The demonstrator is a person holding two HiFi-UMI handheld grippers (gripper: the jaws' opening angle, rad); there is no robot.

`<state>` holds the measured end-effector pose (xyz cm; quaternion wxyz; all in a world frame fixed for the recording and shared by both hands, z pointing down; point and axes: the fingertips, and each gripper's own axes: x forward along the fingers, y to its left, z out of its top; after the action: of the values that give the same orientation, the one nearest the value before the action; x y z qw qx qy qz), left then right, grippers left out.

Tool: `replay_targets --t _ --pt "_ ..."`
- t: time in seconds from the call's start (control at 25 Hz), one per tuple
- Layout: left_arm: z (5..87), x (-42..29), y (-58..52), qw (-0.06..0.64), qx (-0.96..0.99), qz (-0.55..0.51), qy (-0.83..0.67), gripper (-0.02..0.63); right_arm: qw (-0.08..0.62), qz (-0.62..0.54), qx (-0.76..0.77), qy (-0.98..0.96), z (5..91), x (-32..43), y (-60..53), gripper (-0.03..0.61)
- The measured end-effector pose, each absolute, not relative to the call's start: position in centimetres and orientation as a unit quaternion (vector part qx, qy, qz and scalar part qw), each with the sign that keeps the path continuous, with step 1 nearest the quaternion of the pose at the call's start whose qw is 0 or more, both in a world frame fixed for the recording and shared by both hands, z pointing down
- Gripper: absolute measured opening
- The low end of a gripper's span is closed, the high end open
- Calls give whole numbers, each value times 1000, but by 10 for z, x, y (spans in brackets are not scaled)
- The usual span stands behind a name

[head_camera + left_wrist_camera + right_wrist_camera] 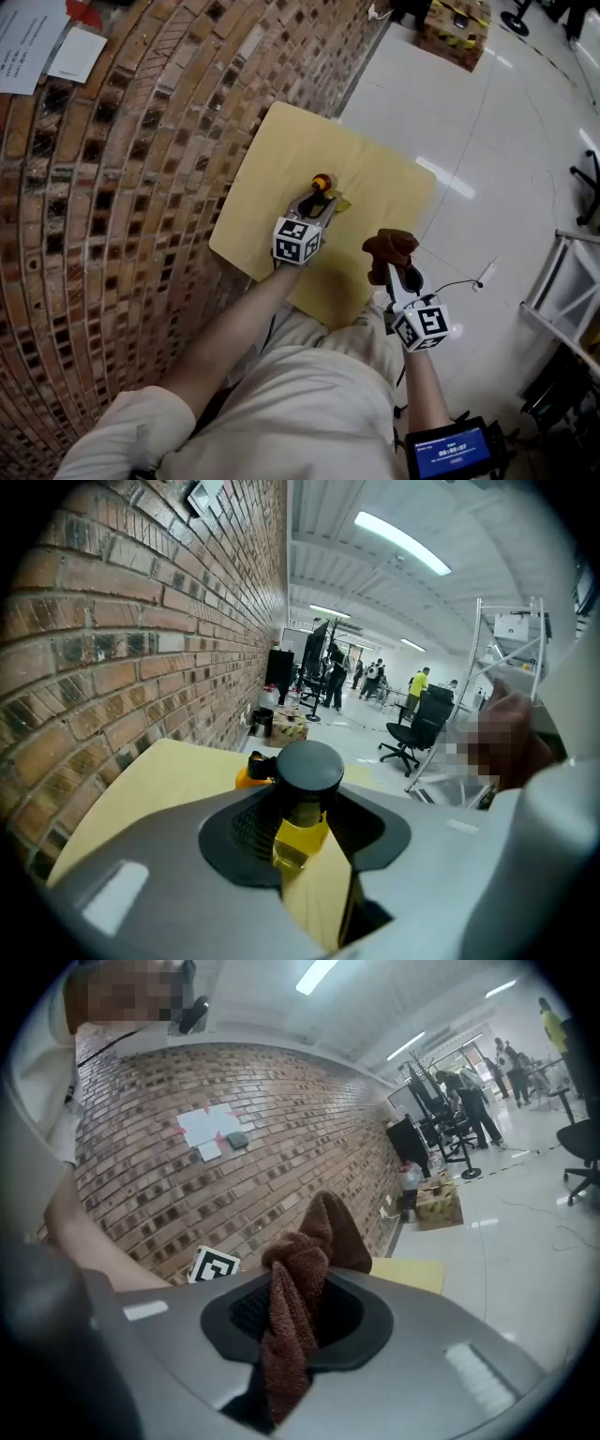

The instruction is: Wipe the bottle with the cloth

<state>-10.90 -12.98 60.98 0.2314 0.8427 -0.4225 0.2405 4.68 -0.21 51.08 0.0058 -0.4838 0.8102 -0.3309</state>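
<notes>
Brick wall (122,187): fills the 9 o'clock side of the head view, running along the worktop's left edge.
Worktop (281,159): a small yellow top, bare apart from what the left tongs hold over it.
Left tongs (316,201): pinching the bottle just below its cap, pads pressed to both sides of the neck.
Bottle (308,767): upright, black cap above clear yellow liquid. It sits near the worktop's middle, at 12 o'clock from the left marker cube. Whether its base rests on the top is hidden.
Orange thing (251,772): small, just behind the bottle at its 10 o'clock in the left gripper view. I cannot tell what it is.
Right tongs (398,272): clamped on the cloth, held at 4 o'clock from the bottle and apart from it.
Cloth (292,1307): brown terry, bunched, with 1 fold standing up past the tips, near the worktop's 4 o'clock edge.
Step in hand: both things look secured and no contact shows, so wiping seems about to begin.
Next move: likely bring the cloth toward 10 o'clock until the free fold meets the bottle's side below the left tongs. The neck grip must hold against sideways rubbing, or the bottle may twist.
</notes>
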Motion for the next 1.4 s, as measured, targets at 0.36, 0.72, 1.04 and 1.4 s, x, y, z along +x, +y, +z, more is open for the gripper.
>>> replay_targets --t 0.36,0.72,1.04,1.4 --pt "612 -104 -124 242 838 286 -397 167 -53 -328 -435 837 591 -42 -54 66" --pt "617 -96 -137 320 813 275 -402 162 -4 -374 -417 829 639 -78 -90 66" --pt "615 -111 -152 333 801 268 -418 163 -44 -454 -428 781 706 -75 -106 66" --pt "616 -108 -140 307 841 285 -342 163 -84 -497 -427 750 713 -39 -101 67"
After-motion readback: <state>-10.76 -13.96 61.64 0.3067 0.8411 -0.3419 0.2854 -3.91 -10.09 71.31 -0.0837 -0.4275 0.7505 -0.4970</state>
